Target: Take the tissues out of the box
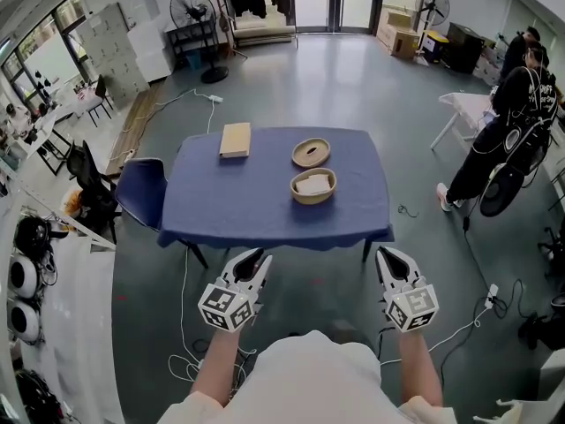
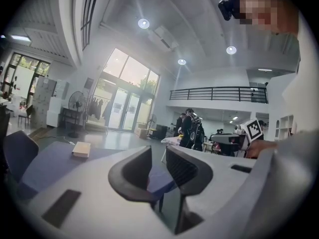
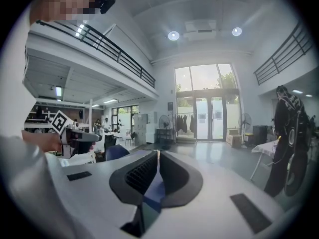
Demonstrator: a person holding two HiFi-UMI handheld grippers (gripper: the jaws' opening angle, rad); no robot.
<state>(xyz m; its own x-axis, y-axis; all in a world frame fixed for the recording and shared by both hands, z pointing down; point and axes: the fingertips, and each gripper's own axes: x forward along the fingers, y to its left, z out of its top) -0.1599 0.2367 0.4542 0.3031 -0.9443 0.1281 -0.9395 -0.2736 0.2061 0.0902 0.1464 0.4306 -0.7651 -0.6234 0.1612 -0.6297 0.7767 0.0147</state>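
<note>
Bottom of frame, the left claw [image 1: 256,257] is apart and the right claw [image 1: 388,255] together, both empty; mid-frame on the worktop [image 1: 238,203], a round box [image 1: 313,200] holds white tissues [image 1: 313,184], likely light and floppy, so pinch the top layer.

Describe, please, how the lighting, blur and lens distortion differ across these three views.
Head view: even light, sharp blue table, fisheye bending the room's edges. Left gripper view: dark circular vignette, washed-out windows, left claw soft. Right gripper view: same vignette, glaring ceiling lights, overexposed glass doors.
</note>
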